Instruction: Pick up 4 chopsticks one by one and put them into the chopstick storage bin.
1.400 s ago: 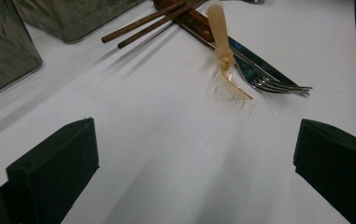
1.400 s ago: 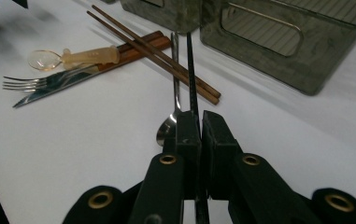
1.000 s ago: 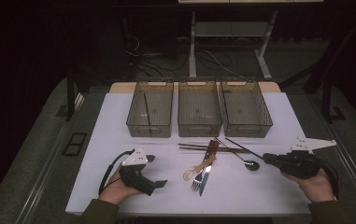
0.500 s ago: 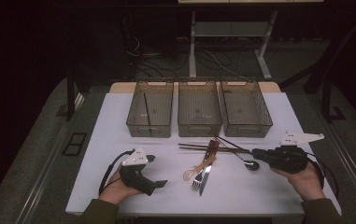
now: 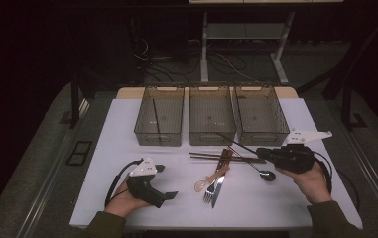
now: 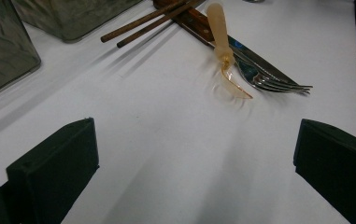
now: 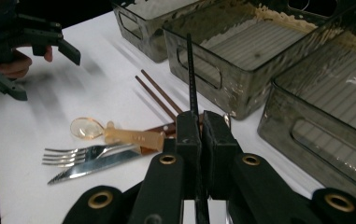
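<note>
1. High view: white table (image 5: 127, 129) with three clear bins in a row at the far side, left bin (image 5: 159, 116), middle bin (image 5: 212, 115), right bin (image 5: 260, 113). A thin dark stick lies inside the left bin. Just in front of the bins sits a cutlery cluster: brown chopsticks (image 5: 211, 156) lying crosswise, a knife (image 5: 219, 181) and fork (image 5: 209, 191) side by side, a translucent amber spoon (image 5: 209, 181) across them, a metal spoon (image 5: 263, 173) off to the right. The left gripper (image 5: 166, 196) rests near the front edge, well apart from the cutlery. The right gripper (image 5: 262, 153) is at the cluster's right end, pinching a black chopstick (image 5: 236, 144) that slants toward the middle bin's front.

2. Left gripper view: jaws wide apart, bare table between them. Ahead lie the amber spoon (image 6: 224, 56), fork tines (image 6: 283, 86) and chopstick ends (image 6: 143, 25).

3. Right gripper view: jaws together, clamped on the black chopstick (image 7: 190, 74), which points up across the middle bin's front wall (image 7: 203, 74). Below left lie the fork (image 7: 82, 153), knife (image 7: 87, 170) and amber spoon (image 7: 105, 133); the left gripper (image 7: 40, 56) is farther off.
</note>
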